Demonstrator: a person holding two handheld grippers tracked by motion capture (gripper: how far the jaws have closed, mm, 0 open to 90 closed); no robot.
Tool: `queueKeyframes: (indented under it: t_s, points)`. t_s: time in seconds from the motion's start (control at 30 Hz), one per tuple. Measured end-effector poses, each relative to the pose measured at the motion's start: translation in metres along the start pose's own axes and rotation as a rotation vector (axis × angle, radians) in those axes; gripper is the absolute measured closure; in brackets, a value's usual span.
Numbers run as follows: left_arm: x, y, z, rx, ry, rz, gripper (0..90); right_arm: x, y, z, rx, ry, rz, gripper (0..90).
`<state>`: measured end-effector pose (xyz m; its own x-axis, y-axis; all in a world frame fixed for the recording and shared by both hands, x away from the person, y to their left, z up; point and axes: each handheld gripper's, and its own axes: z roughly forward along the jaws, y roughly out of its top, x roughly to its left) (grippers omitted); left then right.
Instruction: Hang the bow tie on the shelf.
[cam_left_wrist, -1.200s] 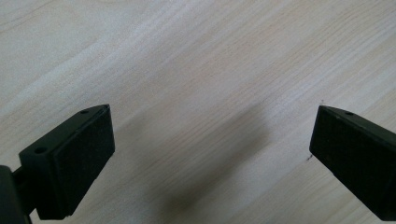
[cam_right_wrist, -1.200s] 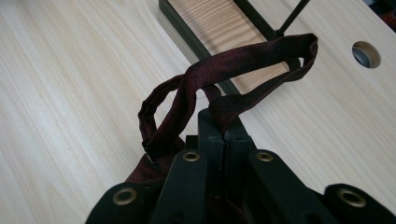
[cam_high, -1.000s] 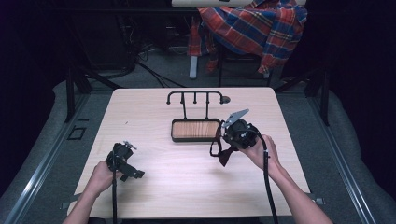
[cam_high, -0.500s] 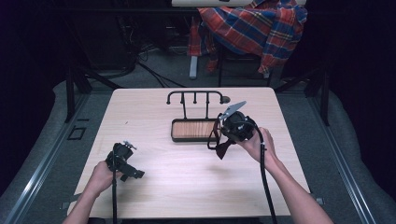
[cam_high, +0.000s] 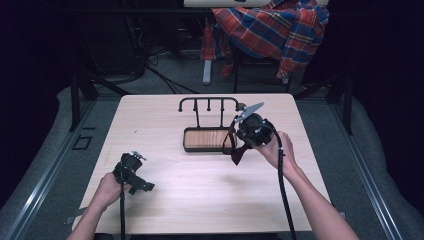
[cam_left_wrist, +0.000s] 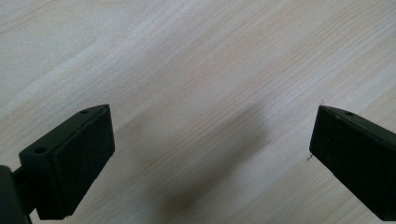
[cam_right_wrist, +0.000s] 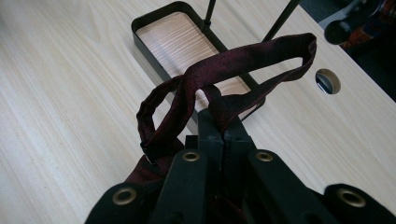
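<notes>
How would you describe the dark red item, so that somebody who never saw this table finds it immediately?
Start at the pale wooden table and find the black rack with a wood-floored tray near its far edge. Just right of that tray, the right gripper is shut on a dark red strap, looped like a bow tie's band. It is the only soft, red fabric thing on the table.

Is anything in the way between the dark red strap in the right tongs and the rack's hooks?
Nothing visible stands between them. The right tongs are shut on the dark red strap, whose loop hangs over the tray just in front of the rack. The hooks look bare, and the left tongs are well off to the side.
</notes>
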<state>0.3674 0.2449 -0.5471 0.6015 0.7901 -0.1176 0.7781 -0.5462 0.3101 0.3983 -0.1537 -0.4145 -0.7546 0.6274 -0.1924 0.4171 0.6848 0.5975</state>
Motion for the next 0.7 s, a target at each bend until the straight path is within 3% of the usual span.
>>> queueKeyframes:
  t_s: [0.7]
  points:
    - [0.0, 0.0, 0.0, 0.001, -0.002, 0.0, 0.1, -0.013, 0.015, -0.006, 0.0, -0.043, 0.007, 88.9]
